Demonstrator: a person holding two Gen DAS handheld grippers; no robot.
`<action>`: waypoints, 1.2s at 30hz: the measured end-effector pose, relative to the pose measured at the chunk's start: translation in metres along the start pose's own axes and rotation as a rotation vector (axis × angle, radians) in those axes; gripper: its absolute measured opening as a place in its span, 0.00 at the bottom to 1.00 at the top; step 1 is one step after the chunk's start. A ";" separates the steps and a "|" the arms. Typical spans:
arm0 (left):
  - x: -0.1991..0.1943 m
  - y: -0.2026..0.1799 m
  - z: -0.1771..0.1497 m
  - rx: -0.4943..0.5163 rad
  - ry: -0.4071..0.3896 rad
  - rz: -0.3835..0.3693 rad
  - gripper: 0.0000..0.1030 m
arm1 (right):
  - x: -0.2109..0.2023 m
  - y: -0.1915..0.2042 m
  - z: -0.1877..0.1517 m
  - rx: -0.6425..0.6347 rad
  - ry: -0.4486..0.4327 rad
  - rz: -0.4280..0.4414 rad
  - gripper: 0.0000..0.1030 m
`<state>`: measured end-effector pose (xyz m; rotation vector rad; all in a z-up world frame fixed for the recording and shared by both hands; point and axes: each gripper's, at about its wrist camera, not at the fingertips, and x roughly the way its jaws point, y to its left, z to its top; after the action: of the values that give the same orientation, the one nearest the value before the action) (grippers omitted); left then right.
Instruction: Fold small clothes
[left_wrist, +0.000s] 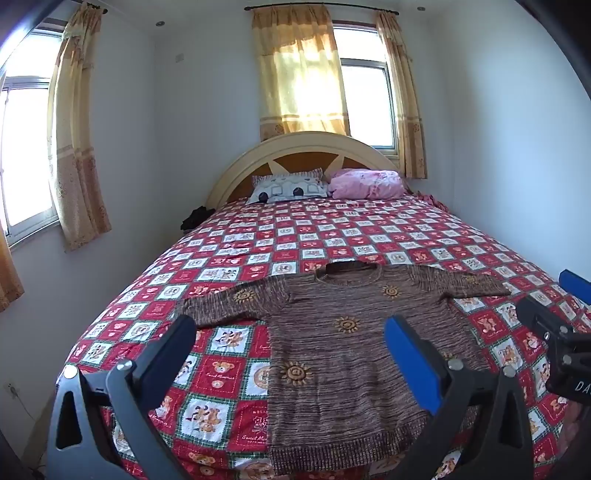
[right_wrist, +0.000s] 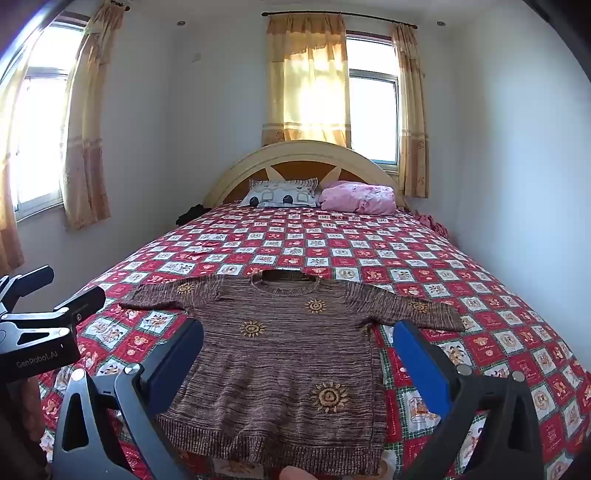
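Note:
A small brown knitted sweater (left_wrist: 332, 332) (right_wrist: 288, 350) with orange sun motifs lies flat on the bed, sleeves spread to both sides, hem toward me. My left gripper (left_wrist: 291, 343) hovers open above its left half, nothing between the fingers. Over the lower body of the sweater my right gripper (right_wrist: 299, 350) also stands open and holds nothing. Each gripper shows in the other's view: the right gripper (left_wrist: 561, 314) at the right edge, the left gripper (right_wrist: 51, 295) at the left edge.
The bed (left_wrist: 369, 236) carries a red and white checked cover. A patterned pillow (left_wrist: 288, 186) and a pink bundle (left_wrist: 365, 182) lie by the headboard (left_wrist: 295, 147). White walls flank the bed, with curtained windows (left_wrist: 303, 74) behind and at the left.

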<state>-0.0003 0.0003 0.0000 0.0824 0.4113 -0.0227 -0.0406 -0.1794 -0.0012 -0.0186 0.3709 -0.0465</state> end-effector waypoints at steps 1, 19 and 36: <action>0.000 0.000 0.000 -0.001 0.001 -0.002 1.00 | 0.000 0.000 0.000 0.001 0.002 0.002 0.99; 0.006 0.000 -0.005 -0.001 0.004 0.006 1.00 | 0.007 0.004 -0.005 -0.008 0.029 -0.005 0.99; 0.006 -0.003 -0.007 -0.002 0.010 0.005 1.00 | 0.019 0.002 -0.012 -0.007 0.060 -0.013 0.99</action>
<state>0.0020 -0.0021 -0.0088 0.0815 0.4215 -0.0172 -0.0272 -0.1788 -0.0190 -0.0265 0.4304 -0.0589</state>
